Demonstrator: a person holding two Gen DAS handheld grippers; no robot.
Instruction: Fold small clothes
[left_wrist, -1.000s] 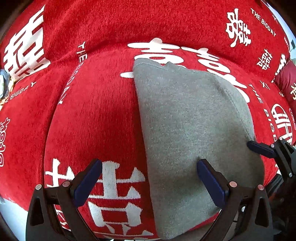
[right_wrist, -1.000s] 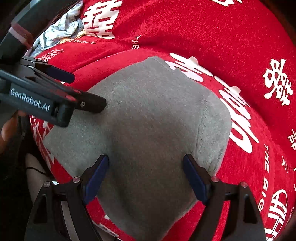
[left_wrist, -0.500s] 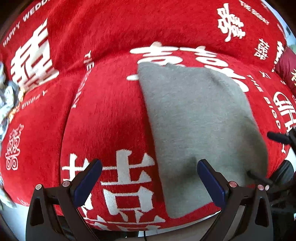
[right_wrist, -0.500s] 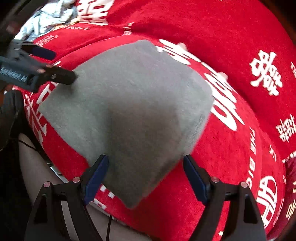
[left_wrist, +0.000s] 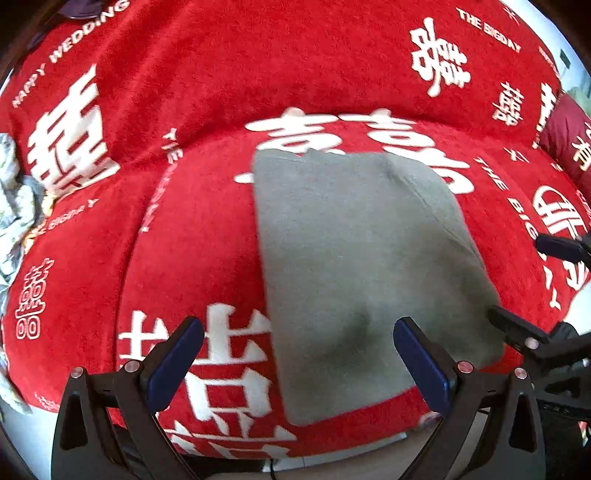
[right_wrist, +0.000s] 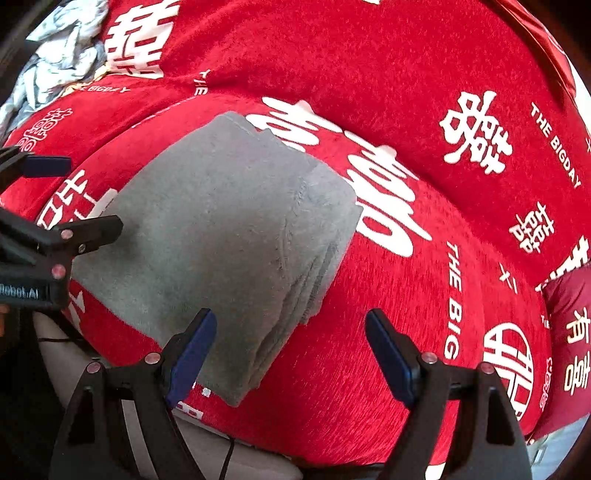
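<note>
Grey folded garment: stacked layer edges visible only right wrist view.

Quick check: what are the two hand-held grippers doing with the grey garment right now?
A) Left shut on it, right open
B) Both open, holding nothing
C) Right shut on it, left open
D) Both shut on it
B: the left hand-held gripper and right hand-held gripper both have jaws spread wide, and the grey garment lies folded on the red cover.
</note>
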